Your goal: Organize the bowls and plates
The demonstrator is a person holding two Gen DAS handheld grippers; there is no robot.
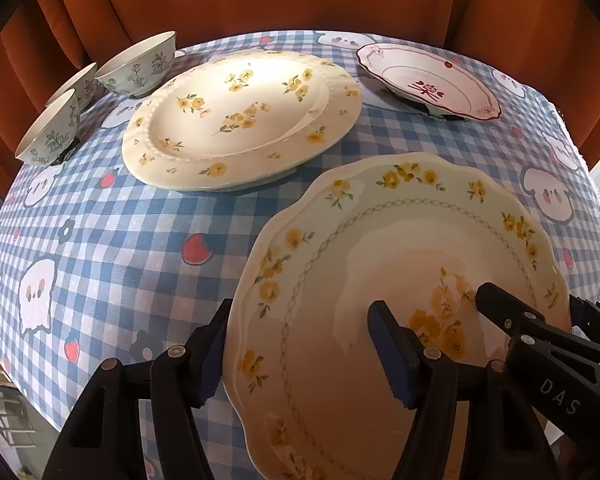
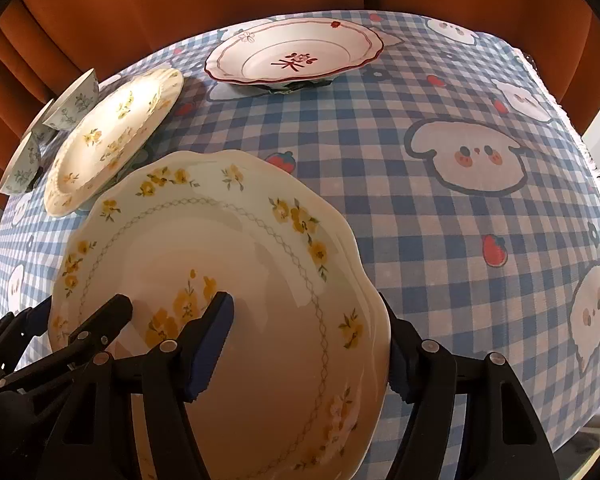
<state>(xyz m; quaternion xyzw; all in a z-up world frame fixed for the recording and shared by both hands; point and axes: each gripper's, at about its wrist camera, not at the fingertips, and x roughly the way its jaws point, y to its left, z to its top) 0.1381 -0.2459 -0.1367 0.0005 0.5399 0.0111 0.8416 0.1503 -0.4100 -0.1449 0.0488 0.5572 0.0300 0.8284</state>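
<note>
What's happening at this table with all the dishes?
A person is tidying plates and bowls with a clamp-like gripper in each hand. The left gripper and the right gripper each straddle an opposite rim of the scalloped yellow-flower plate; whether they already pinch it is unclear. On the checked tablecloth beyond sit a round yellow-flower plate, a red-trimmed plate and three green floral bowls.

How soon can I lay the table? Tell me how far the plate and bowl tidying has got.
Done: the round flowered plate seems stacked on a matching one. In hand: the left gripper and right gripper each straddle a rim of the scalloped plate, jaws open, not yet clamped. Left: three bowls stand unnested, and the red-trimmed plate sits apart.
</note>
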